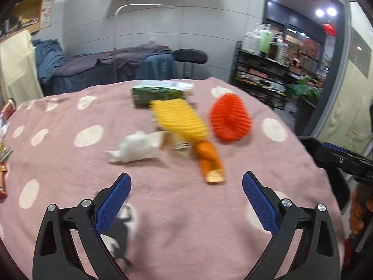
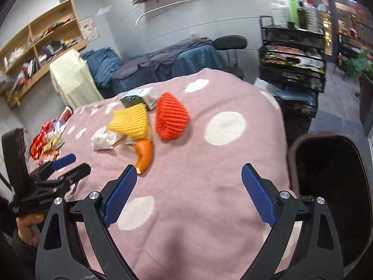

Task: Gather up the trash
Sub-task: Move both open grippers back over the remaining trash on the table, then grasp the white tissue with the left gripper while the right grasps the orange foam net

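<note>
Currently we see both tools, left tool [image 1: 186, 182] and right tool [image 2: 188, 175], spread apart and empty; trash on bench [image 1: 163, 210]: yellow foam net [image 1: 180, 120], red foam net [image 1: 229, 119], crumpled white tissue [image 1: 137, 147], orange wrapper [image 1: 209, 161].

Motion-blurred green carton [image 1: 160, 92], label unreadable.

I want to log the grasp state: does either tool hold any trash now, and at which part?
Nothing is held. The left tool and the right tool are both open, above the cloth.
</note>
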Demonstrator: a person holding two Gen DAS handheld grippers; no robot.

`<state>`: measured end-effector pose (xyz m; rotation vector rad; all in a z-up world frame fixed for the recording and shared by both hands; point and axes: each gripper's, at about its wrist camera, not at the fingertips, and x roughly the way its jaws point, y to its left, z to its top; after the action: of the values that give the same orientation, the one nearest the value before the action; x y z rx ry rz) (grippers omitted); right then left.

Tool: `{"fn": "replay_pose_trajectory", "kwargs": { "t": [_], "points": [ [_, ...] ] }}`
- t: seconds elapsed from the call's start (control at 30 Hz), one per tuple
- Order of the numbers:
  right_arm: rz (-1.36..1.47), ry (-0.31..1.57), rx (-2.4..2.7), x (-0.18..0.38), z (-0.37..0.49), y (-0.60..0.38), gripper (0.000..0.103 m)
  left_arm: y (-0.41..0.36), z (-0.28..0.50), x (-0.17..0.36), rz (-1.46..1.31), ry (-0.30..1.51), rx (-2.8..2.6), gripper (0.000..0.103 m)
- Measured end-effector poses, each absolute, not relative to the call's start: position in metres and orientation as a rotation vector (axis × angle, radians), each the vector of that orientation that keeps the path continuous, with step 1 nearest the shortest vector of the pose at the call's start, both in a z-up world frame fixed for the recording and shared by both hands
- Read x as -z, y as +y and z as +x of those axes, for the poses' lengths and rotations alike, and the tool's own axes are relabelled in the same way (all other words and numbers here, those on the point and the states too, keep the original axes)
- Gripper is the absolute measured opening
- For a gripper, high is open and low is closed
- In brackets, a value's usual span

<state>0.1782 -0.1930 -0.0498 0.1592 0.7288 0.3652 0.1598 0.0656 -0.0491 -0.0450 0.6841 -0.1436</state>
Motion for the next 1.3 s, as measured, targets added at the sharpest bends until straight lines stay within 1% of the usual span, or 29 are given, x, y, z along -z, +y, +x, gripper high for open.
{"fn": "replay_pose_trajectory", "kwargs": {
  "t": [0.07, 0.17, 0.37, 0.4, 0.43, 0.47, 0.5, 0.53, 0.57, 0.6, 0.63, 0.67, 0.77, 0.93, 1.3],
  "points": [
    [0.131, 0.734, -0.385, 0.05, 0.186, -0.181, 0.09, 0.08, 0.167, 0.05, -0.056, 0.687, 0.117, 0.095],
    [0.105, 0.751, -0.407, 0.05, 0.203, -0.165, 0.09, 0.094, 0.183, 0.055, -0.056, 0.716, 0.092, 0.091],
    [0.068, 0.8, -0.41, 0.057, 0.25, -0.142, 0.09, 0.101, 0.229, 0.071, -0.003, 0.809, 0.089, 0.075],
    [0.055, 0.814, -0.408, 0.059, 0.261, -0.137, 0.089, 0.103, 0.234, 0.073, -0.01, 0.819, 0.092, 0.07],
    [0.051, 0.823, -0.409, 0.061, 0.266, -0.134, 0.086, 0.105, 0.236, 0.074, -0.014, 0.827, 0.09, 0.063],
    [0.048, 0.843, -0.411, 0.065, 0.278, -0.13, 0.081, 0.105, 0.238, 0.074, -0.013, 0.834, 0.084, 0.059],
    [0.046, 0.862, -0.413, 0.069, 0.287, -0.127, 0.079, 0.106, 0.24, 0.075, -0.007, 0.84, 0.077, 0.051],
    [0.044, 0.885, -0.417, 0.074, 0.297, -0.124, 0.075, 0.106, 0.241, 0.075, 0.001, 0.842, 0.07, 0.045],
    [0.047, 0.902, -0.416, 0.078, 0.304, -0.123, 0.068, 0.106, 0.241, 0.074, 0.005, 0.841, 0.067, 0.042],
    [0.054, 0.915, -0.414, 0.081, 0.31, -0.122, 0.063, 0.107, 0.239, 0.074, 0.003, 0.837, 0.064, 0.035],
    [0.062, 0.935, -0.421, 0.085, 0.316, -0.121, 0.047, 0.107, 0.239, 0.073, 0.001, 0.833, 0.06, 0.027],
    [0.063, 0.947, -0.435, 0.087, 0.318, -0.119, 0.032, 0.108, 0.238, 0.072, -0.001, 0.829, 0.058, 0.027],
    [0.069, 0.928, -0.449, 0.086, 0.315, -0.119, 0.022, 0.11, 0.23, 0.068, -0.028, 0.813, 0.073, 0.025],
    [0.109, 0.879, -0.455, 0.075, 0.302, -0.128, 0.02, 0.106, 0.214, 0.057, -0.053, 0.778, 0.082, 0.024],
    [0.15, 0.753, -0.429, 0.046, 0.238, -0.168, 0.02, 0.09, 0.159, 0.026, -0.125, 0.678, 0.108, 0.024]
  ]
}}
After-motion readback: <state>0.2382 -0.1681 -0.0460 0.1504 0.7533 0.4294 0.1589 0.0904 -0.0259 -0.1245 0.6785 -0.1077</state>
